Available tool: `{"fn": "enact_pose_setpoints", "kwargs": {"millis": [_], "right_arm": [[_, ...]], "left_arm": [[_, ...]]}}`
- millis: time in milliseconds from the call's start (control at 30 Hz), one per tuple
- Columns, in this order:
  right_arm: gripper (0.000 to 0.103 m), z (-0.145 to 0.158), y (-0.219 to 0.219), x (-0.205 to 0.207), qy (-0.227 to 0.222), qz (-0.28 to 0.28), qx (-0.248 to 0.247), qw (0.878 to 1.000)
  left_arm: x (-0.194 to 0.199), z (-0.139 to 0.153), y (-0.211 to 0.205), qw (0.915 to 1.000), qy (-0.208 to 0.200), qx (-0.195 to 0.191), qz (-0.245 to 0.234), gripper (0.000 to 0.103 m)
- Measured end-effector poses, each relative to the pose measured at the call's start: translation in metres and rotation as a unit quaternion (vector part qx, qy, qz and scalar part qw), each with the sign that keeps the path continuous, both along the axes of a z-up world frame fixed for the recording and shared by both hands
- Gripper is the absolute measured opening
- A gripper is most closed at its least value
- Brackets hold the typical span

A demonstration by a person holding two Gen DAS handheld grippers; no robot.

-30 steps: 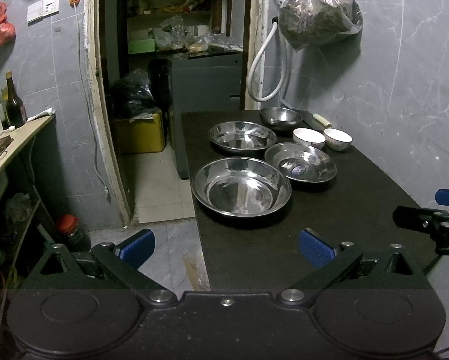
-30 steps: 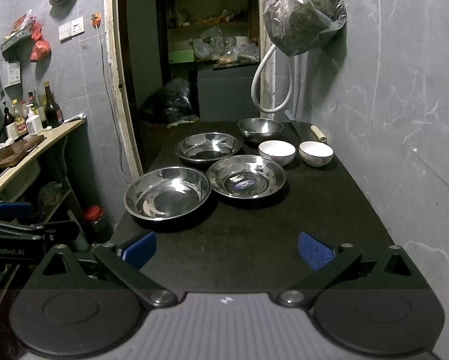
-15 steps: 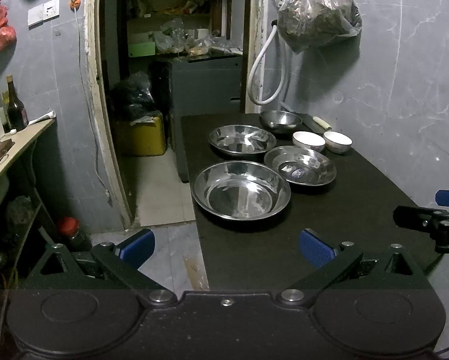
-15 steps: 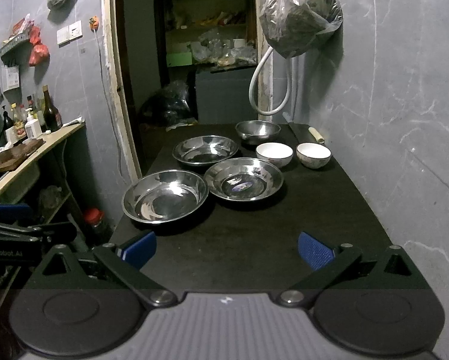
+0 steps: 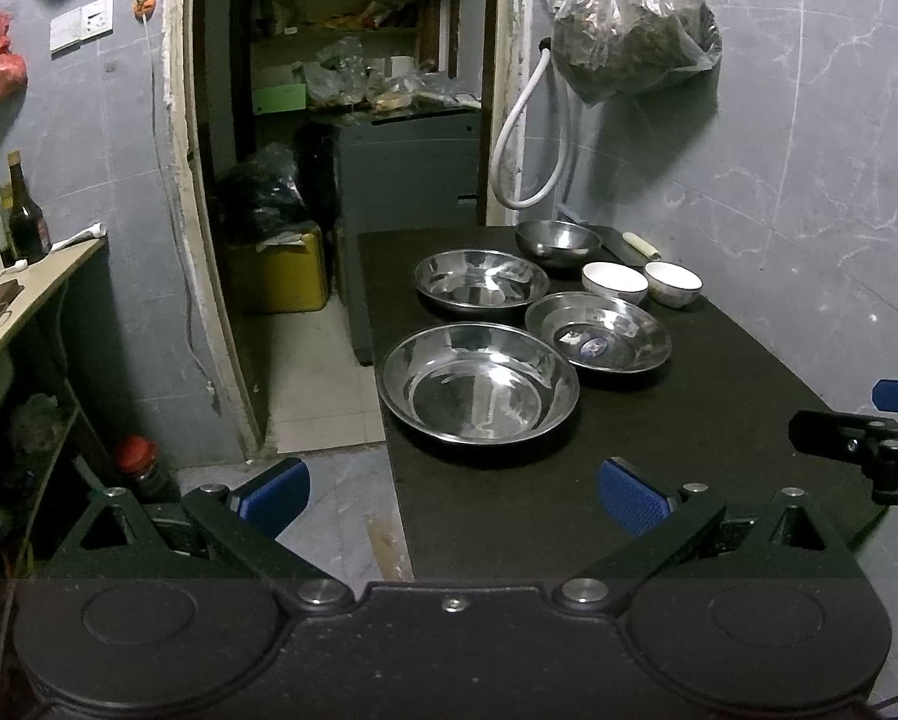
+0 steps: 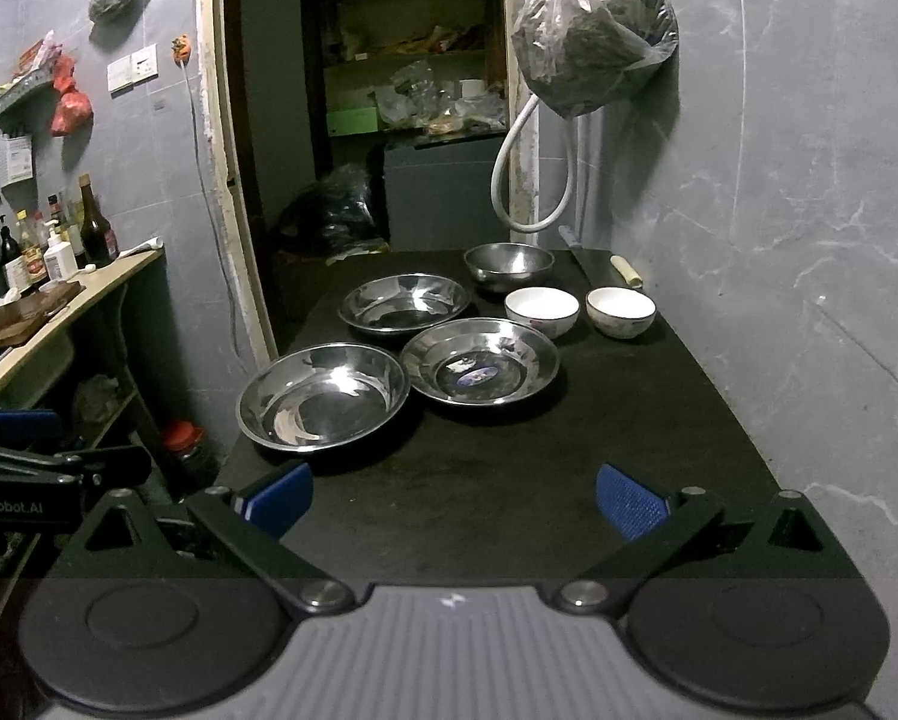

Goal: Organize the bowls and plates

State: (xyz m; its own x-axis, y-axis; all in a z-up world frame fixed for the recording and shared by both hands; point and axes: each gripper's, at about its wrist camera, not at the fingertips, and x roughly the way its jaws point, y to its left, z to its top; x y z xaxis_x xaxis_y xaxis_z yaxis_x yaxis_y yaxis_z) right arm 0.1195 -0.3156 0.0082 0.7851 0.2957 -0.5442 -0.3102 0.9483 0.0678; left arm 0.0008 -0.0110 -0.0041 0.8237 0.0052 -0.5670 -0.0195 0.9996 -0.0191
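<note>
Three steel plates lie on the black table: a near one, one with a sticker, and a far one. Behind them stand a steel bowl and two white bowls. My left gripper hangs open over the table's near left edge, holding nothing. My right gripper is open and empty above the table's near end. Each shows at the edge of the other's view.
A grey tiled wall runs along the table's right side, with a hanging bag and white hose. A doorway opens behind the table. A counter with bottles stands at the left; a red-lidded jar sits on the floor.
Both views have tilted or drawn back slightly, so the dishes sit a little higher in frame. No dish has moved and both grippers have stayed open.
</note>
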Motion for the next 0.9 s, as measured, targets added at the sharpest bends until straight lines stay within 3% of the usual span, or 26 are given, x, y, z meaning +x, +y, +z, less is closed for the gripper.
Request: {"fn": "enact_pose_setpoints", "kwargs": {"millis": [533, 900], "right_arm": [[0.103, -0.009, 0.002, 0.018, 0.014, 0.008, 0.004, 1.000], [0.103, -0.022, 0.000, 0.068, 0.037, 0.043, 0.006, 0.998]], "left_arm": [[0.024, -0.006, 0.001, 0.9995, 0.030, 0.000, 0.005, 0.102], [0.066, -0.016, -0.002, 0.9961, 0.065, 0.010, 0.059, 0.102]]}}
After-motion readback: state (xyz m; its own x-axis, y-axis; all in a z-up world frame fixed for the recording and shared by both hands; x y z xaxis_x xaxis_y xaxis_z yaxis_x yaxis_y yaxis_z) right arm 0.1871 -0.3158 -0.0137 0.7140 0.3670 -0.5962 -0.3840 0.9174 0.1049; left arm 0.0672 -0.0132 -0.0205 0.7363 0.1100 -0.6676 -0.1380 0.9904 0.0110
